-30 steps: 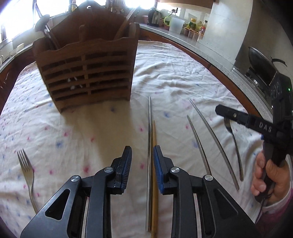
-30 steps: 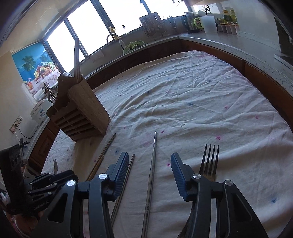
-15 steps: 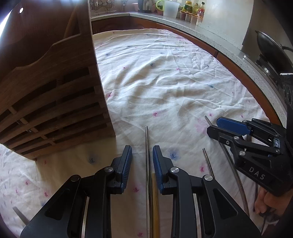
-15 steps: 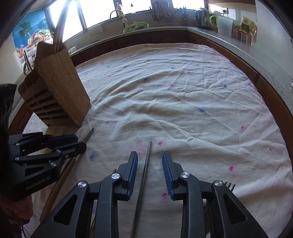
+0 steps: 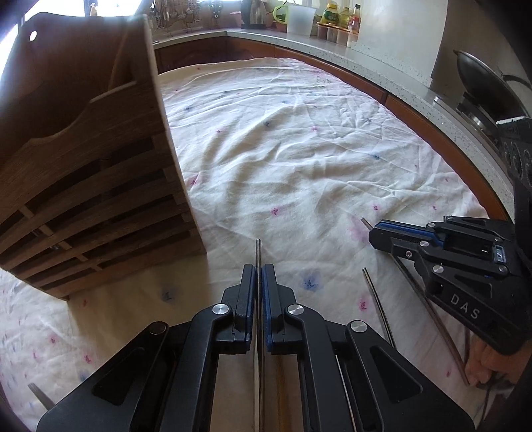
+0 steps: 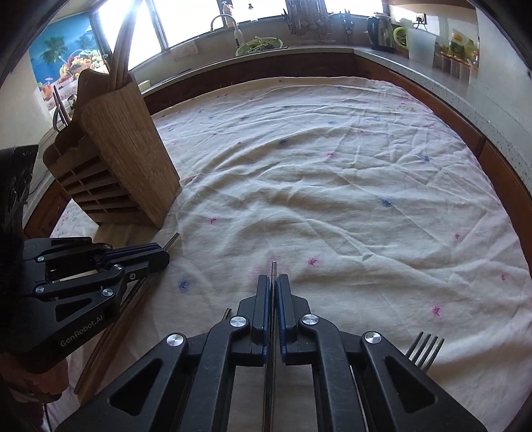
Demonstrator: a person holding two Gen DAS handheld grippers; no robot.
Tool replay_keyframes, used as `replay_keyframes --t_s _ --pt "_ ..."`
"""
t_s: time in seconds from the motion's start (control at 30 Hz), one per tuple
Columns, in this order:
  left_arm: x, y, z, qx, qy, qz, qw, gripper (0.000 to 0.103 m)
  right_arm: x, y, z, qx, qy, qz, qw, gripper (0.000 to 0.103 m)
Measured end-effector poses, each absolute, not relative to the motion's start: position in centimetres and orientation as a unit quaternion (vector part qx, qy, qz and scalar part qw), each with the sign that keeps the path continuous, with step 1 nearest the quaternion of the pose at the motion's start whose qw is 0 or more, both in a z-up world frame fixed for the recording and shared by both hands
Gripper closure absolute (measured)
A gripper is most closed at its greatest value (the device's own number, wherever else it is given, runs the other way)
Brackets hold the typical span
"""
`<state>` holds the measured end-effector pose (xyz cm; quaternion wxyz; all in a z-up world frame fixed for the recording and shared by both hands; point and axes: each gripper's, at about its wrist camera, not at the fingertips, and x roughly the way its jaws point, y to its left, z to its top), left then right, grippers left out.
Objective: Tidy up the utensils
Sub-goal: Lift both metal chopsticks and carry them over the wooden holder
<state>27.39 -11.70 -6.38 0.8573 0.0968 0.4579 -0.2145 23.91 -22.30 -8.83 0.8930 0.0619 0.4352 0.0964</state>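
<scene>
My left gripper (image 5: 258,270) is closing, its blue pads pressed on a thin metal chopstick (image 5: 258,249) that lies on the cloth and sticks out just past the fingertips. A wooden slatted utensil holder (image 5: 93,186) stands close on its left. My right gripper (image 6: 273,279) is closing the same way, pads against a second metal chopstick (image 6: 273,267). In the right wrist view the left gripper (image 6: 163,254) sits at the left, below the holder (image 6: 133,159). The left wrist view has the right gripper (image 5: 375,232) at the right.
A fork (image 6: 425,349) lies by my right gripper, and another fork's tines (image 5: 40,395) show at lower left. One more metal chopstick (image 5: 377,295) rests between the grippers. The flowered cloth (image 5: 299,149) stretches ahead to a counter with bottles (image 5: 339,23) and a wok (image 5: 482,79).
Both grippers slid forward along their chopsticks towards the holder, then their jaws closed from a wide gap onto the metal chopsticks.
</scene>
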Motion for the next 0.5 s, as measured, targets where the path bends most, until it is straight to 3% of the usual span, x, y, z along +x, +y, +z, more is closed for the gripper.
replay_keyframes --t_s 0.5 --pt "20.6 -4.1 1.5 -0.002 0.370 -0.216 0.904 0.099 18.0 -22.4 -1.4 0.119 0.343 0.135 0.922 0.099"
